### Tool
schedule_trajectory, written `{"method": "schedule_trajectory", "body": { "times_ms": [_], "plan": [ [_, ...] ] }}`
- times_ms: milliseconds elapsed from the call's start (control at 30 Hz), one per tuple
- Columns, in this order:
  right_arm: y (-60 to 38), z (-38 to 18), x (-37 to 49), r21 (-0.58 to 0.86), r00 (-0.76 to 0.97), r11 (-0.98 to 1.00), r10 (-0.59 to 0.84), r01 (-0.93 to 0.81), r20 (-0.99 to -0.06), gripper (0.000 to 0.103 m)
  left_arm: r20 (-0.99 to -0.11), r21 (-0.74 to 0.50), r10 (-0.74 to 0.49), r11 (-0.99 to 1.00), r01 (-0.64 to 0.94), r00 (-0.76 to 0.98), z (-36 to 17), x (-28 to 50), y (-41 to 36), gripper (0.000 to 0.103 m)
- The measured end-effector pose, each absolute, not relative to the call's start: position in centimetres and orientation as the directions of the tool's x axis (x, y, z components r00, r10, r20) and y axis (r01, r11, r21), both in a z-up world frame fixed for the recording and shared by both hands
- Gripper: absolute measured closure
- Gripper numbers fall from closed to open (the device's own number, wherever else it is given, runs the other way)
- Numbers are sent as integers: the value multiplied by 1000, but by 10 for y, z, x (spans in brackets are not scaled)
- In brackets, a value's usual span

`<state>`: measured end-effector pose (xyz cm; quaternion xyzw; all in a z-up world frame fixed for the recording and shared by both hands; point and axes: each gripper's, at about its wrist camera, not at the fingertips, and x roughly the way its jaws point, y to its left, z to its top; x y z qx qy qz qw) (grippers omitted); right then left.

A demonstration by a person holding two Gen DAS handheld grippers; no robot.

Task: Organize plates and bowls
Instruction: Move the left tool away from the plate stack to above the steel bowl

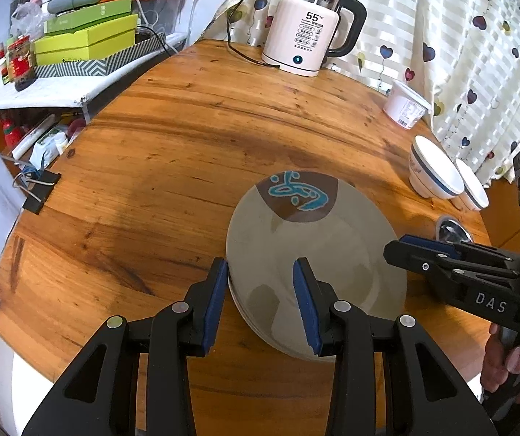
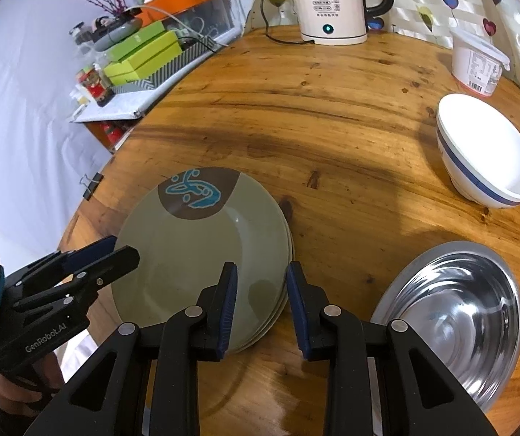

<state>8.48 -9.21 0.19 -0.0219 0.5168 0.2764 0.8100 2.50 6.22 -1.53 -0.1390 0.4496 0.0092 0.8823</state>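
Plates (image 2: pixel 202 247) stacked flat, motif at far rim

Left black two-finger gripper with blue pads (image 1: pixel 260 301) angled downward, jaws parted, right black two-finger gripper with blue pads (image 2: pixel 261 307) likewise, seemingly gripping nothing, hand (image 1: pixel 514 363) on handle

Left hand-held gripper (image 1: pixel 260 301): black angular plastic arms, blue ribbed pads on fingers (image 1: pixel 214 298), round silver pivot screws; white "GenRobot.AI" lettering on side, teal band on handle, lower left of right-wrist view. Right hand-held gripper (image 2: pixel 261 307): same build; white "DAS" lettering, right edge of left-wrist view.
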Motion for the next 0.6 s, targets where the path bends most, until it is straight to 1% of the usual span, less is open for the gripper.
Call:
{"method": "schedule_trajectory", "body": {
  "times_ms": [167,333,467,533,600],
  "plan": [
    [-92,1,85,248,314,847,424,-471,-850,76,-799,-220,-98,966,-137,594,-15,24,61,63],
    [-93,2,85,258,308,844,431,-470,-848,76,-796,-230,-107,964,-133,595,-15,23,61,63],
    [-100,12,86,276,323,843,449,-461,-833,75,-782,-232,-99,963,-140,615,-8,20,67,63],
    [-105,22,86,279,346,842,461,-461,-817,72,-769,-232,-88,961,-148,633,0,19,73,63],
    [-112,35,84,274,379,842,468,-464,-798,63,-758,-232,-82,961,-150,647,6,18,75,63]
  ]
}}
